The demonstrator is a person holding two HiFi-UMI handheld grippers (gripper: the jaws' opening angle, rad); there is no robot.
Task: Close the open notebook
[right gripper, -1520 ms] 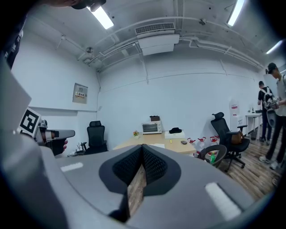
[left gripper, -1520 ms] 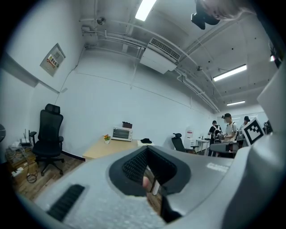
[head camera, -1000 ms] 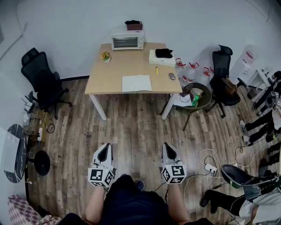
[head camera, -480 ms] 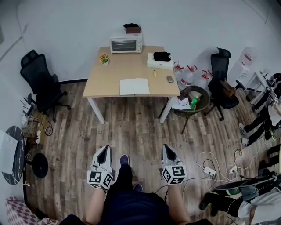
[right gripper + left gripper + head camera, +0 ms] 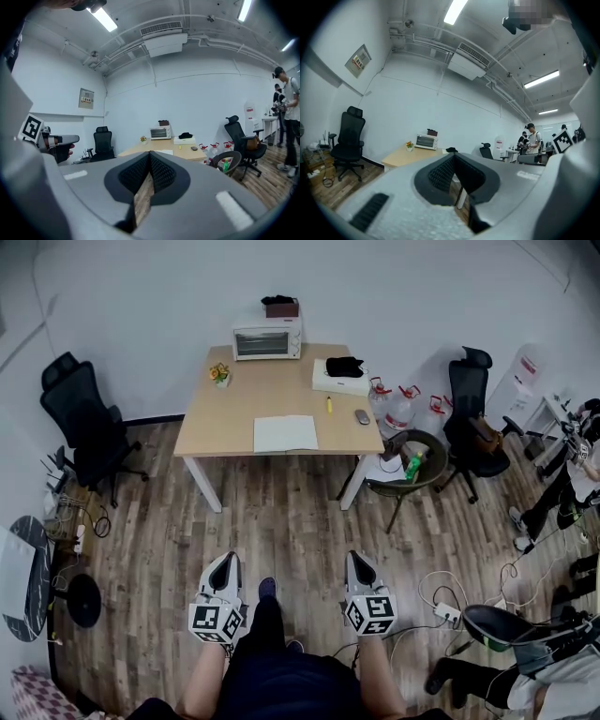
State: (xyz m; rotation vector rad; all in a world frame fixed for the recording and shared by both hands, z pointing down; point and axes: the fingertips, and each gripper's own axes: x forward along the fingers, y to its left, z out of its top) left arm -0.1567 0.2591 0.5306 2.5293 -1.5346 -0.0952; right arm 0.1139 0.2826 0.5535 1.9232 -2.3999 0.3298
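Note:
The open notebook (image 5: 286, 433) lies flat, white pages up, near the front edge of the wooden table (image 5: 225, 427), far ahead of me. In the right gripper view the notebook (image 5: 165, 152) is a pale strip on the tabletop. I hold both grippers low over the wood floor, well short of the table. My left gripper (image 5: 226, 560) (image 5: 453, 157) is shut with nothing in it. My right gripper (image 5: 358, 558) (image 5: 149, 153) is also shut and empty. Both point level toward the table.
On the table stand a toaster oven (image 5: 267, 338), a small flower pot (image 5: 220, 374), a white box with a black item (image 5: 342, 376), a yellow marker (image 5: 329, 405) and a small dark object (image 5: 361, 416). Black chairs (image 5: 80, 423) (image 5: 473, 409) flank it. A round chair (image 5: 408, 465), water jugs (image 5: 398, 404) and floor cables (image 5: 445, 610) lie to the right.
The view has shifted a little as I step toward the table; a foot now shows between the grippers. Both grippers keep their place before me and stay shut.

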